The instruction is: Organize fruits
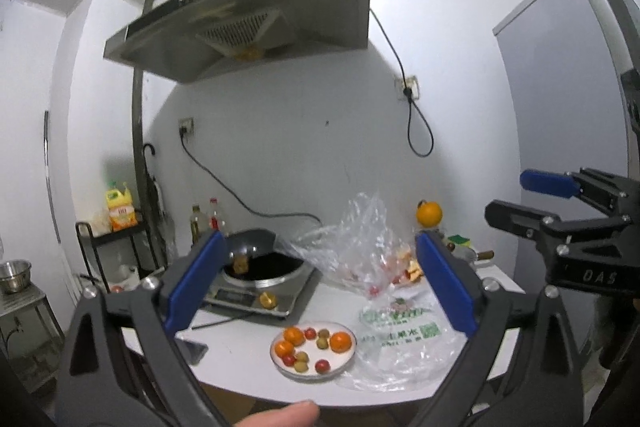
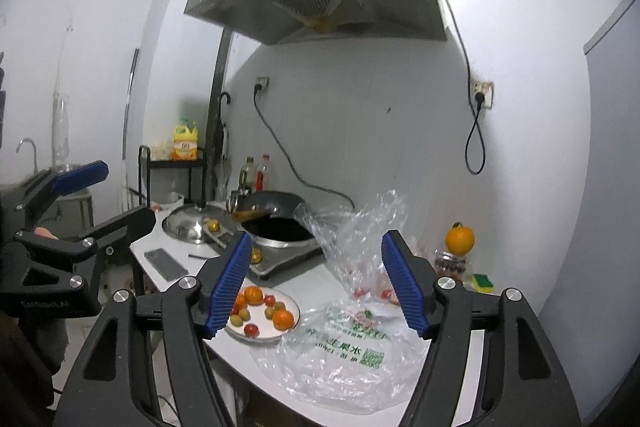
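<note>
Fruits (image 1: 314, 347) sit gathered on the plate (image 1: 280, 367) near the tabletop's (image 1: 240, 331) front edge, so your sorting looks largely done. Your left hand-held gripper (image 1: 320, 283) is spread wide with nothing between its pads, and your right hand-held gripper (image 2: 320, 287) is likewise open and empty, both held above and clear of the fruit. Outward, the crumpled plastic bag (image 2: 340, 355) overhangs the front edge just beside the plate; the induction cooker (image 1: 256, 291) crowds the back, leaving little free surface.

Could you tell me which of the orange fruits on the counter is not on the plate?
The orange perched on the jar by the wall, right of the plastic bag; the others lie on the plate.
</note>
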Available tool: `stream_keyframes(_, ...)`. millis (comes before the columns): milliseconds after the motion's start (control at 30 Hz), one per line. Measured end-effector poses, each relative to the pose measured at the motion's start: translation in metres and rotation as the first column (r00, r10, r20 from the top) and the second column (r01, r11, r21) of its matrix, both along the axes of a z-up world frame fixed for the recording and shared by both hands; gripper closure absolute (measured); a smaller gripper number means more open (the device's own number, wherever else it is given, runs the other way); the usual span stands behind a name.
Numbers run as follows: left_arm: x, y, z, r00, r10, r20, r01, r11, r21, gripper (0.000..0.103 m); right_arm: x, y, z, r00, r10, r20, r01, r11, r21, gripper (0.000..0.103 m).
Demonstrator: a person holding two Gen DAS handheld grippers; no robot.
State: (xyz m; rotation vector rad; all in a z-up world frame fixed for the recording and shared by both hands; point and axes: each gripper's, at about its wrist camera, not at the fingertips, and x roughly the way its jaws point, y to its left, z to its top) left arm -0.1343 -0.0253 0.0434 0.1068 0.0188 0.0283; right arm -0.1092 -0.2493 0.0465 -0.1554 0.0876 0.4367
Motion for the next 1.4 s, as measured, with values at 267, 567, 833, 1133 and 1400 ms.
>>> stream_keyframes(267,-0.012,0.005,0.029,0.996,0.007,0.087,-0.004,0.999,-0.034,0.006,-0.01,-0.013,0.023,0.998,-0.022,0.062,0.019,0.999,0.041,0.024)
stream_keyframes(567,-0.002,0.005,0.031,0.996,0.011,0.087,-0.007,0.999,-0.04,0.005,-0.003,-0.016,0.027,0.997,-0.04,0.066,0.036,0.998,0.056,0.024)
stream_keyframes(833,0.001,0.006,0.029,0.997,0.005,0.081,-0.001,0.999,-0.043,0.005,0.001,-0.016,0.025,0.998,-0.042,0.054,0.039,0.998,0.055,0.024)
stream_keyframes(1133,0.005,-0.001,0.028,0.998,-0.003,0.069,0.006,0.999,-0.046,0.005,0.002,-0.015,0.025,0.998,-0.044,0.046,0.041,0.998,0.055,0.024)
stream_keyframes(1400,0.011,-0.005,0.025,0.998,-0.008,0.054,0.012,0.998,-0.06,0.005,0.004,-0.015,0.023,0.998,-0.046,0.04,0.043,0.997,0.057,0.024)
